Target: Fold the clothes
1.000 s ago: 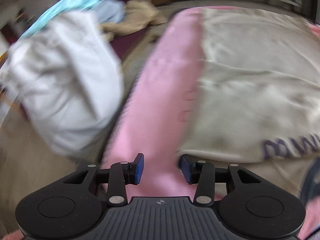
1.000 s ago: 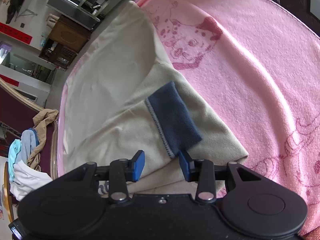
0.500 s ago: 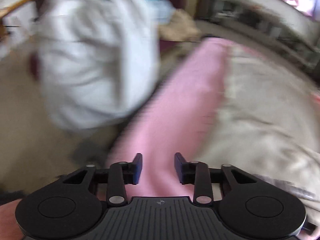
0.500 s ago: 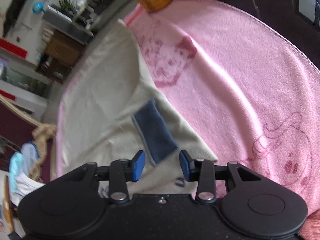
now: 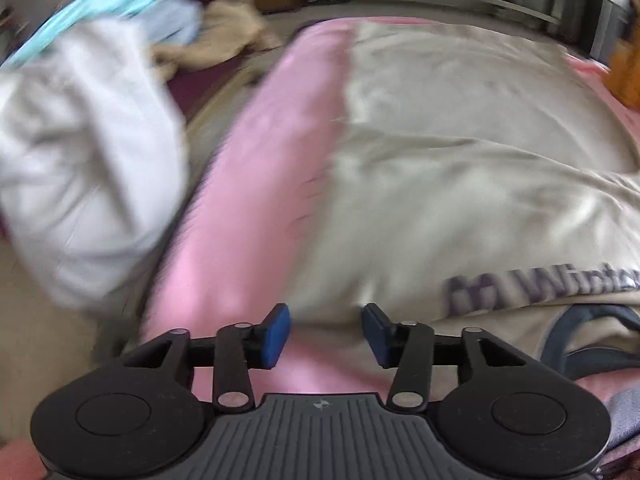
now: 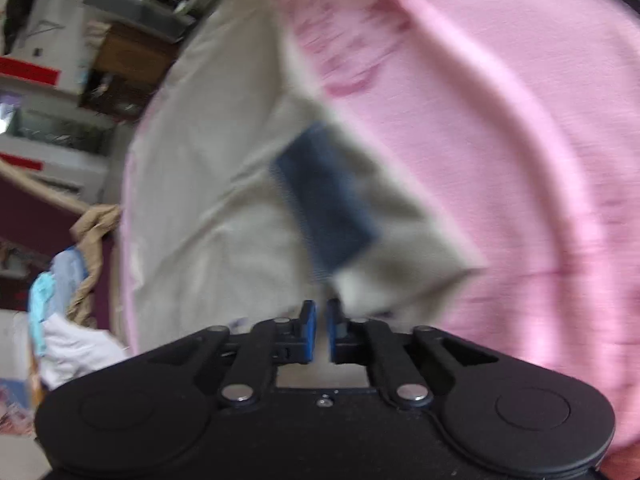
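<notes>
1. Ahead of our left tongs (image 5: 324,330), the beige T-shirt (image 5: 460,152) lies spread on the pink blanket (image 5: 256,184), its purple lettering (image 5: 540,284) and dark collar (image 5: 580,344) to the right of the tips.
2. The left tongs stand well apart and hold nothing; the shirt's near edge lies just beyond them.
3. Ahead of our right tongs (image 6: 321,330), a sleeve with a navy cuff (image 6: 328,204) lies folded in over the shirt's body, which we take as part of the fold already in place.
4. The right tongs are drawn nearly together, with only a narrow gap showing. Shirt fabric lies right at the tips, but blur keeps us from telling whether they pinch it.
5. We judge the shirt only partly folded: most of its body is flat and wide.
6. Left of the left tongs, a heap of other clothes (image 5: 88,152) sits off the blanket, so more folding appears to be left.
</notes>
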